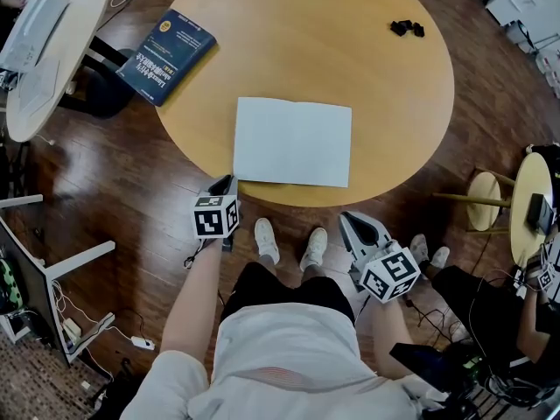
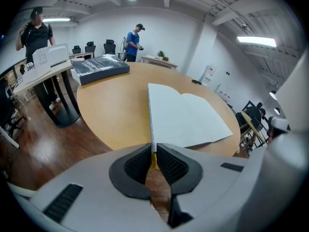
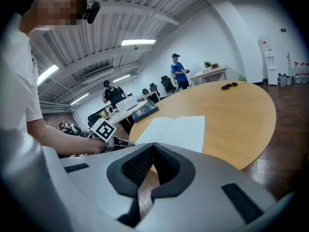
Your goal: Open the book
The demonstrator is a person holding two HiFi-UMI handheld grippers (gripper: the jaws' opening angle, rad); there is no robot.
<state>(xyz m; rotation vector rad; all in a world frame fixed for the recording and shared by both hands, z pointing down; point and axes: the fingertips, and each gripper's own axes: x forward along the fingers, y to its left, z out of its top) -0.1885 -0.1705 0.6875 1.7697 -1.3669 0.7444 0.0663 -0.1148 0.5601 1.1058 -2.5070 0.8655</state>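
Round light-wood table (image 1: pixel 385 103) has wide bare wood beyond and right of the white open book (image 1: pixel 293 141), which lies flat close to the near rim, pages blank, fold running down the middle, both halves down. Its near-left corner sits just past the left gripper (image 1: pixel 226 182), whose jaws stand slightly parted with nothing between them; in the left gripper view the left gripper (image 2: pixel 153 151) lines up with the book's (image 2: pixel 186 117) left edge. Right gripper (image 1: pixel 354 221) hangs off the table over the floor, clenched and empty, tips meeting in its own view (image 3: pixel 153 149). Closed blue book (image 1: pixel 166 57) overhangs the far-left rim; small black object (image 1: pixel 407 29) is far right, well apart. Only the head view shows the white shoes (image 1: pixel 267 241); only the gripper views show the standing people (image 2: pixel 133 42) behind.
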